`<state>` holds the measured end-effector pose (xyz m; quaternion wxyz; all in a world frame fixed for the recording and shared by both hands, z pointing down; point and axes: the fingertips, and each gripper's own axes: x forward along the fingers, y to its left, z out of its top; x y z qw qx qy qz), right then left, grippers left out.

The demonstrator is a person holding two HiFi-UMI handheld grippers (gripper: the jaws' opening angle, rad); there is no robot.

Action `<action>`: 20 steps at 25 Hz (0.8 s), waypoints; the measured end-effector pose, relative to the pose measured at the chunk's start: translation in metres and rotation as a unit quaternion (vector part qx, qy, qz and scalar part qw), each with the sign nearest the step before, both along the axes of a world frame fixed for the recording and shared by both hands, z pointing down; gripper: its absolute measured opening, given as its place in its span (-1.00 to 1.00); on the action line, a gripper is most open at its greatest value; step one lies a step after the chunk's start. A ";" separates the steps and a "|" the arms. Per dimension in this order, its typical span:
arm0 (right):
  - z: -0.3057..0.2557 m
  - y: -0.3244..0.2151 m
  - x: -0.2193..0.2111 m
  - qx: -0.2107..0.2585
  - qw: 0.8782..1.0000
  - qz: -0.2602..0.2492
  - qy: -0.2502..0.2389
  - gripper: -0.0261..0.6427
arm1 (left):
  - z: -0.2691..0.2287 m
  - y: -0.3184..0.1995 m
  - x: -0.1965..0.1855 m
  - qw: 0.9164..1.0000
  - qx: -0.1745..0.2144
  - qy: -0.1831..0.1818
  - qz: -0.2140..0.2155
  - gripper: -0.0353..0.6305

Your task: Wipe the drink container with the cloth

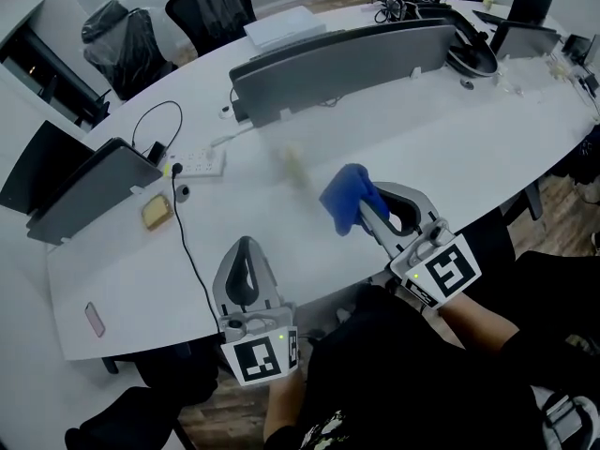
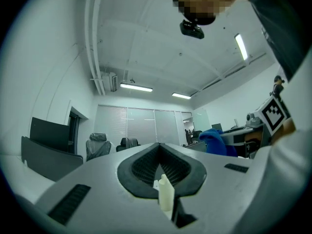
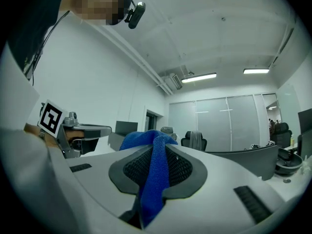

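Blue cloth (image 3: 155, 174) is clamped tight in the right tongs (image 1: 370, 216), bunched up just above the white bench (image 1: 450, 157). Meanwhile the left tongs (image 2: 160, 147) are closed on nothing, over the bench's near edge. A pale smear (image 1: 294, 169) sits on the bench past the cloth, too blurry to tell what it is.

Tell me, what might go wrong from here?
The blue cloth is only pinched in the right hand-held gripper, so it might slip out. The left hand-held gripper is shut and seems to hold nothing, so whatever gets wiped may tip. The black cable on the table might snag.
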<state>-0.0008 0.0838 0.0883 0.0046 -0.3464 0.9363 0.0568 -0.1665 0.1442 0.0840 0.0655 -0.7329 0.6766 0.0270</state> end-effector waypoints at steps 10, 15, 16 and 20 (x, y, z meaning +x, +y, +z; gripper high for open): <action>0.002 0.022 -0.001 0.008 1.000 0.010 -0.001 -0.75 | 0.006 0.016 0.003 1.000 -0.003 -0.007 0.011 -0.88; 0.007 0.024 -0.002 0.000 1.000 0.009 0.004 -0.75 | 0.009 0.018 0.004 1.000 -0.008 -0.004 0.012 -0.88; 0.008 0.024 -0.002 0.000 1.000 0.009 0.005 -0.75 | 0.010 0.019 0.004 1.000 -0.008 -0.004 0.012 -0.88; 0.009 0.024 -0.003 -0.002 1.000 0.009 0.010 -0.75 | 0.011 0.018 0.002 1.000 -0.008 0.000 0.012 -0.88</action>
